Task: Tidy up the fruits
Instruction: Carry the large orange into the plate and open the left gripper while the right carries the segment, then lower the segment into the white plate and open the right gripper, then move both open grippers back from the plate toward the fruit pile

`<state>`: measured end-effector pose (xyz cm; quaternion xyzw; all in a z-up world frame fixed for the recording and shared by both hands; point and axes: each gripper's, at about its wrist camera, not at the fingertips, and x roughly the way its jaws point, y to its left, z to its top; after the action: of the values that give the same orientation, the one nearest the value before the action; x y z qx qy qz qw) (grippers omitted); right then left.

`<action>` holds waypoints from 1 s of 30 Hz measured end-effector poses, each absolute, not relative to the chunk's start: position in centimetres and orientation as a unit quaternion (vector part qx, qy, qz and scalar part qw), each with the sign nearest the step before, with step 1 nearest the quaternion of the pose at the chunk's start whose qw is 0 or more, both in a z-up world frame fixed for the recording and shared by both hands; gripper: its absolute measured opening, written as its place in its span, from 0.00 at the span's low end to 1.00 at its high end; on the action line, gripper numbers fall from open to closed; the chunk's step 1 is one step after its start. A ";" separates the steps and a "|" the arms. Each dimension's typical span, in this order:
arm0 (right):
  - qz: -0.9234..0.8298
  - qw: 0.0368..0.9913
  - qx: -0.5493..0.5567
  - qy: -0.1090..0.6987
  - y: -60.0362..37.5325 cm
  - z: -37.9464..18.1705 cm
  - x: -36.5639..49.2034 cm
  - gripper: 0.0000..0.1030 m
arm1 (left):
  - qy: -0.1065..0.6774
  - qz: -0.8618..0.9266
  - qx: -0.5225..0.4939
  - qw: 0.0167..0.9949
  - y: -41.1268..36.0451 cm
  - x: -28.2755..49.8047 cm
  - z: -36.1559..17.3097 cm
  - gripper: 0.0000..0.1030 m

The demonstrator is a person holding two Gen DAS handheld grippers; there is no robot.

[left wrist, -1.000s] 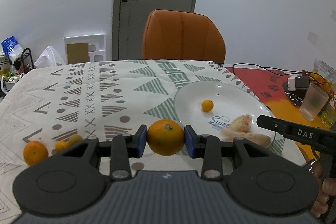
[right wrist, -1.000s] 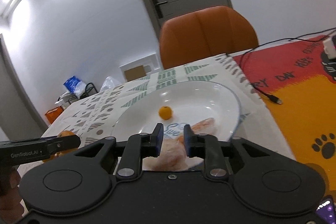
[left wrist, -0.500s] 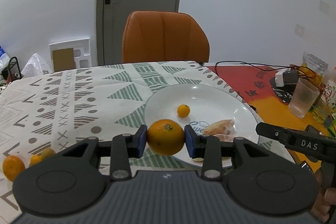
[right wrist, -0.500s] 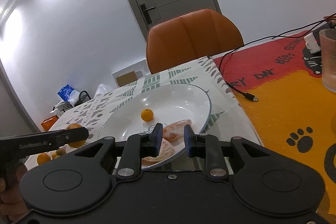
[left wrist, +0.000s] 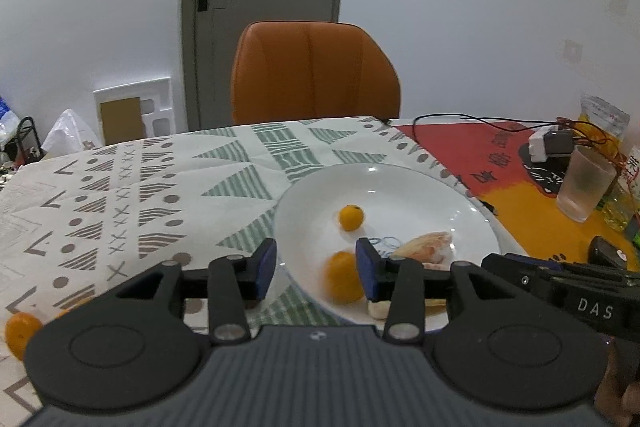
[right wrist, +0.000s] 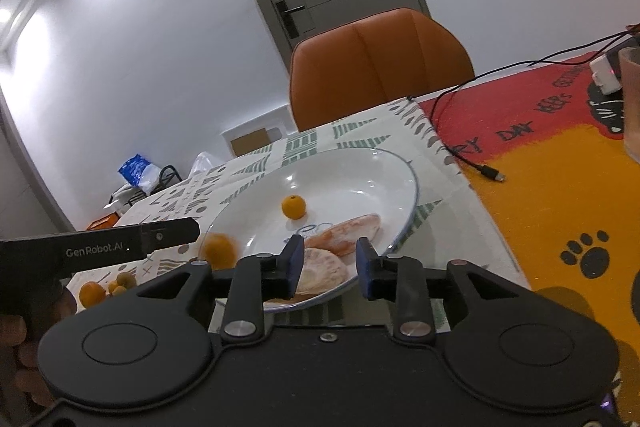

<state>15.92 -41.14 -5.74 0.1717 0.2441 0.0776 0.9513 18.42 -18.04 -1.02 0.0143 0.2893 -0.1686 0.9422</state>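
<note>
Our table (left wrist: 120, 195) carries the patterned green-and-grey cloth on one side and a red and orange mat (right wrist: 552, 163) on the other. The mat's dark lettering only partly reads, "DAY" among it, beside black paw prints.

The white plate (left wrist: 420, 187) sits near the cloth's edge. A second ago it lay off to the right of our left gripper (left wrist: 316, 269); now the gripper sits over its near left rim. Then its blue pads were clamped on the big orange (left wrist: 343, 277). Now the jaws are opening, the pads stand clear of it, and the orange shows blurred between them, low against the plate's near edge. Our right gripper (right wrist: 328, 269) is also opening, with nothing pinched between its pads; pale peeled segments (right wrist: 324, 269) lie on the plate beyond them, where earlier the pads stood closer together.

Writing we can read: "DAS" on the right gripper's side, "GenRobot.AI" on the left one's. The blue print on the plate is too hidden to read.

The orange is round, deep orange and smooth. A small kumquat-sized fruit (left wrist: 351, 217) rests mid-plate. Another orange (left wrist: 20, 333) and a few small fruits (right wrist: 120, 283) remain on the cloth to the left.
</note>
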 end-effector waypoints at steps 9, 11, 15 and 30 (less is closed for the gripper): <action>0.101 0.950 0.164 0.246 -39.0 -5.6 16.3 0.47 | 0.282 -0.117 0.019 0.952 -14.6 17.7 -1.1 0.77; 0.108 0.949 0.162 0.247 -38.4 -5.6 16.4 0.51 | 0.283 -0.106 0.019 0.953 -13.8 17.6 -1.1 0.78; 0.124 0.949 0.153 0.245 -37.2 -5.4 16.6 0.55 | 0.290 -0.083 0.008 0.953 -11.9 17.4 -1.2 0.80; 0.152 0.947 0.129 0.253 -33.4 -4.8 16.9 0.62 | 0.287 -0.041 -0.030 0.957 -6.6 15.9 -1.2 0.81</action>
<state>16.90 -33.39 -4.78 0.1290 0.2531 0.1523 0.9466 15.87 -6.58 -1.24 -0.0296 0.2868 -0.0415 0.9566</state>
